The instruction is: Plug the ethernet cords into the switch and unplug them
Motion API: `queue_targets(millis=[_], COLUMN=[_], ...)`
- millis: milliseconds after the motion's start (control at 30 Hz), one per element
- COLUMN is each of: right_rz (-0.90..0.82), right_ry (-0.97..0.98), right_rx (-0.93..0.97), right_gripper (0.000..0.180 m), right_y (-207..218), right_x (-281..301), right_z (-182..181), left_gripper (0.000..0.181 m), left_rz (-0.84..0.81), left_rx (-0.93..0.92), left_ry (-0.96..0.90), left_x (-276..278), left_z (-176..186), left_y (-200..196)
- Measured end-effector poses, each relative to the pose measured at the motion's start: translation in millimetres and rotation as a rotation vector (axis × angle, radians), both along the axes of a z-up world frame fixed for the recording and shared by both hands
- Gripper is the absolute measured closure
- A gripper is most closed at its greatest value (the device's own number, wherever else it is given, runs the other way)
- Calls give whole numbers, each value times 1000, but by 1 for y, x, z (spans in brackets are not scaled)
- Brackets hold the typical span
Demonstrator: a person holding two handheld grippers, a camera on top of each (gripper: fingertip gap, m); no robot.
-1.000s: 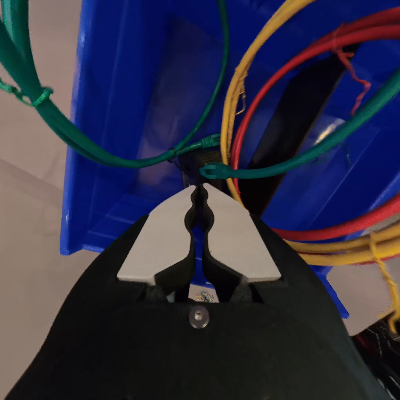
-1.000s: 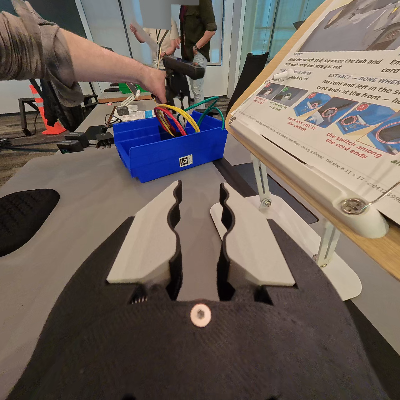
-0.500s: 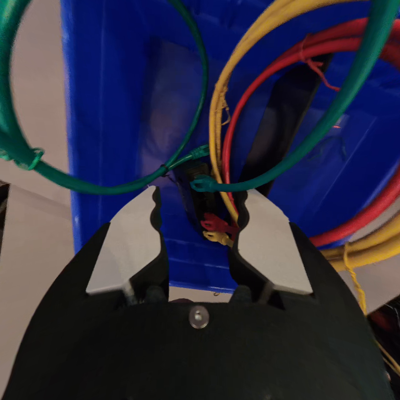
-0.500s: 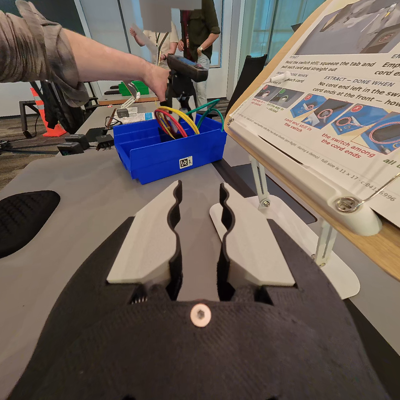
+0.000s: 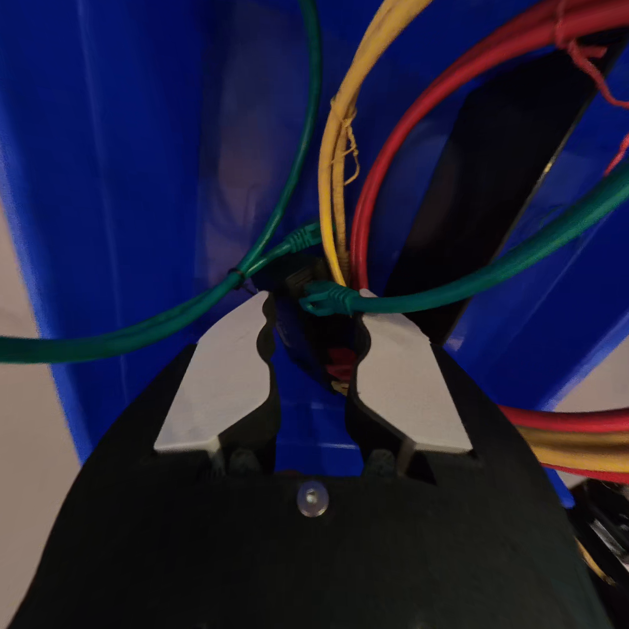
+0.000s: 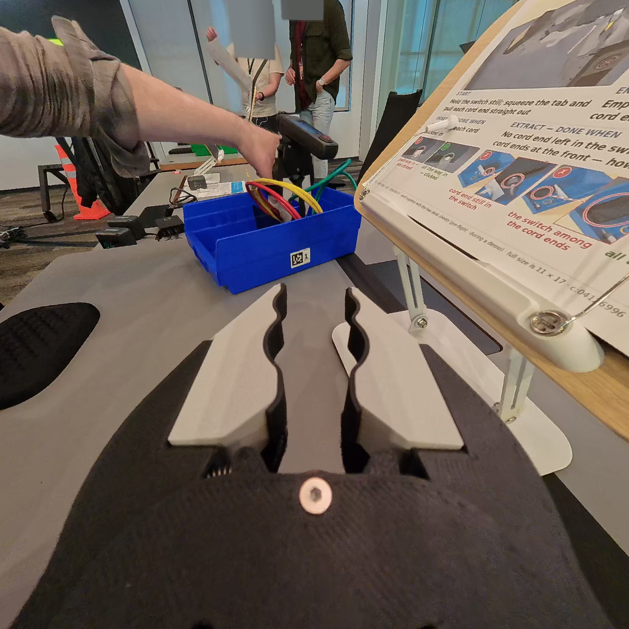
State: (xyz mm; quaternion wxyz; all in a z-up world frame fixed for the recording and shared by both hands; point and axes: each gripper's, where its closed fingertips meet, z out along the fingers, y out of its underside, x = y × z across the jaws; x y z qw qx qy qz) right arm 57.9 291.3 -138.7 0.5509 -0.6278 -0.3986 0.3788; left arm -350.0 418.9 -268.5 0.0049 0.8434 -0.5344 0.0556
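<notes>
Left wrist view: left gripper (image 5: 313,306) spread above the blue bin (image 5: 143,143), straddling the dark switch (image 5: 299,282) without pinching it; green plug (image 5: 325,297) at the switch's 12 o'clock end, red plug (image 5: 338,360) and yellow plug (image 5: 337,386) toward 6 o'clock, all apparently seated, so probably plugged in, unplugging yet to do. Right wrist view: right gripper (image 6: 315,294) spread, empty over the grey table (image 6: 136,306), bin at 12 o'clock with looping cords (image 6: 289,190), well apart.

- The black switch (image 5: 306,326) lies mostly hidden behind the left gripper (image 5: 313,306), its ports too dark to count.
- The green, yellow and red cord loops (image 5: 354,143) run off the frame's edges.
- The slanted printed sheet (image 6: 531,153) is cut off at the right.
</notes>
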Motion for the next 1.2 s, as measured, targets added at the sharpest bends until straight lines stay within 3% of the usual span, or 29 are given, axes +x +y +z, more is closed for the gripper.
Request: queue_targets(millis=[167, 367, 500, 567, 600, 767, 867, 967, 1200], right_rz=[1, 12, 3, 4, 6, 12, 14, 13, 12], right_ry=[15, 4, 23, 28, 26, 19, 22, 28, 31], right_rx=[-6, 2, 1, -3, -3, -1, -2, -2, 0], right_gripper=[147, 147, 148, 148, 148, 148, 148, 148, 148], right_y=[1, -3, -1, -1, -1, -2, -3, -3, -2], right_x=[1, -3, 1, 1, 0, -2, -2, -1, -1], right_z=[1, 2, 5, 4, 4, 4, 4, 5, 6], left_gripper=[139, 141, 138, 113, 111, 119, 142, 153, 154], left_rz=[76, 298, 312, 291, 270, 248, 249, 248, 223], left_rx=[17, -31, -16, -44, -40, -33, -12, 8, 51], left_ry=[-28, -141, -58, 15, 42, 51, 16, -6, -31], left_x=[0, -10, -18, -20, -19, -23, -27, -33, -33], left_z=[0, 3, -1, -14, -16, -12, -1, 5, 9], left_y=[6, 22, 21, 13, 13, 19, 25, 28, 28])
